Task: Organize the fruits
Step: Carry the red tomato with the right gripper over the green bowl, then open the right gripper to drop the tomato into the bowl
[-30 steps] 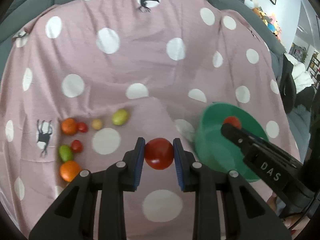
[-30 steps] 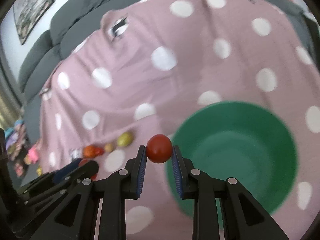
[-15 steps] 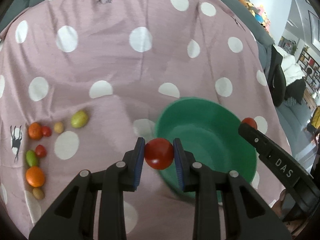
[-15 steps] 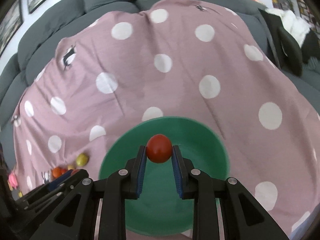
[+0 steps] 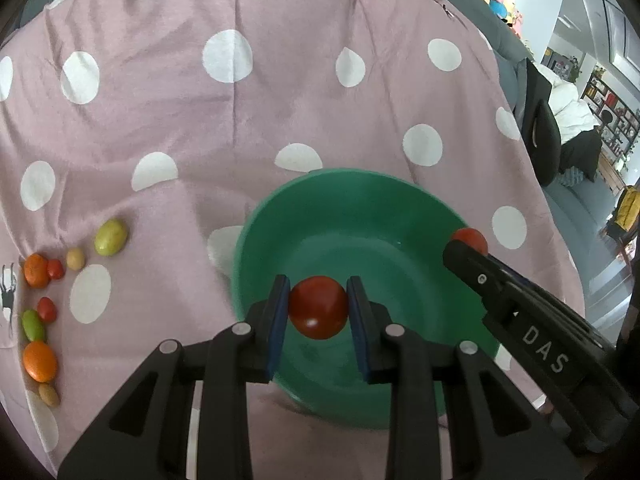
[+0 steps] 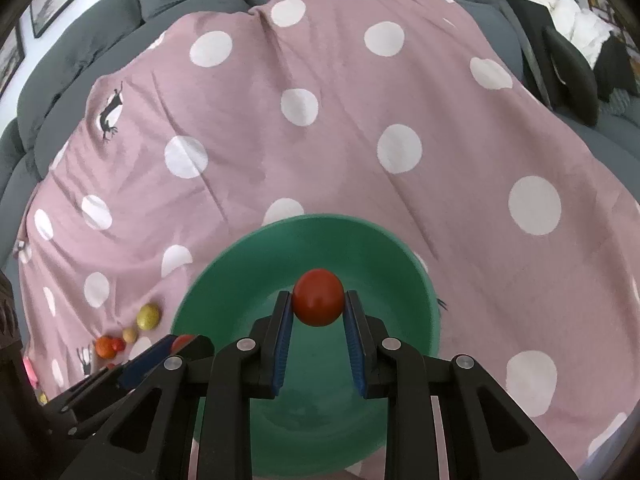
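A green bowl sits on a pink polka-dot cloth; nothing lies in it. My left gripper is shut on a red tomato and holds it over the bowl's near left part. My right gripper is shut on a second red tomato over the bowl. In the left wrist view the right gripper reaches in over the bowl's right rim with its tomato. Several small fruits lie in a cluster at the left: a yellow-green one, oranges, small red ones.
The cloth covers a grey sofa. Its back cushions rise behind the cloth. A dark chair with white bedding stands at the right. The fruit cluster also shows at the lower left of the right wrist view.
Both grippers have moved from beside the bowl to over it, each still holding its tomato. The bowl now sits under both sets of fingers.
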Action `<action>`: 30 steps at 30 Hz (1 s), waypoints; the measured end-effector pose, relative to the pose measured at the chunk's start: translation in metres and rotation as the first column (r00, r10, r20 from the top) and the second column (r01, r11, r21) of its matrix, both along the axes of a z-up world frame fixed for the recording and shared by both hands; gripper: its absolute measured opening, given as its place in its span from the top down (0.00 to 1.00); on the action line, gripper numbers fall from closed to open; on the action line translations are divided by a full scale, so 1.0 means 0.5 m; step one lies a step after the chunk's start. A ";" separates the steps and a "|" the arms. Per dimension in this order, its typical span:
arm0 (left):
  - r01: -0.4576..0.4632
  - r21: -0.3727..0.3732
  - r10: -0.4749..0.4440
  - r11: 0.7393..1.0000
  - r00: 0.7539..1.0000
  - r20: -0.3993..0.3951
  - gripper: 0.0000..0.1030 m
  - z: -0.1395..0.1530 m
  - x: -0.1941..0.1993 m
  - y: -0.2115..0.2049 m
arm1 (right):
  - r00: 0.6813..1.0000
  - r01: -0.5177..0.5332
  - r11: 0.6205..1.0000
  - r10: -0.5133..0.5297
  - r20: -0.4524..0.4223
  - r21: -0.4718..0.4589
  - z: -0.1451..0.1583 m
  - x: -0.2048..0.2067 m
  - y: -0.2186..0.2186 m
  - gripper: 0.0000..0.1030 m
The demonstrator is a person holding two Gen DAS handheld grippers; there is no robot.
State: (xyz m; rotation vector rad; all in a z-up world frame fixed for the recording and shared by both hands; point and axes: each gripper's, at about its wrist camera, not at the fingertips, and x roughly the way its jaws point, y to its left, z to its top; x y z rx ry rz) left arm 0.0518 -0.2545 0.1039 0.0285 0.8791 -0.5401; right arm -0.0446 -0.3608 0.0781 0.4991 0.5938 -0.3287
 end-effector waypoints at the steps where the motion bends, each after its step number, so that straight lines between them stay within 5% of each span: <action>1: 0.007 -0.008 -0.007 1.000 1.000 -0.008 0.72 -0.001 0.000 -0.003 | 1.000 0.002 1.000 -0.002 -0.003 0.001 -0.002 0.001 -0.002 0.74; 30: 0.071 0.010 -0.070 0.997 0.996 -0.054 0.72 -0.037 -0.014 -0.056 | 0.999 0.015 1.000 -0.014 -0.044 0.024 -0.025 0.009 -0.026 0.74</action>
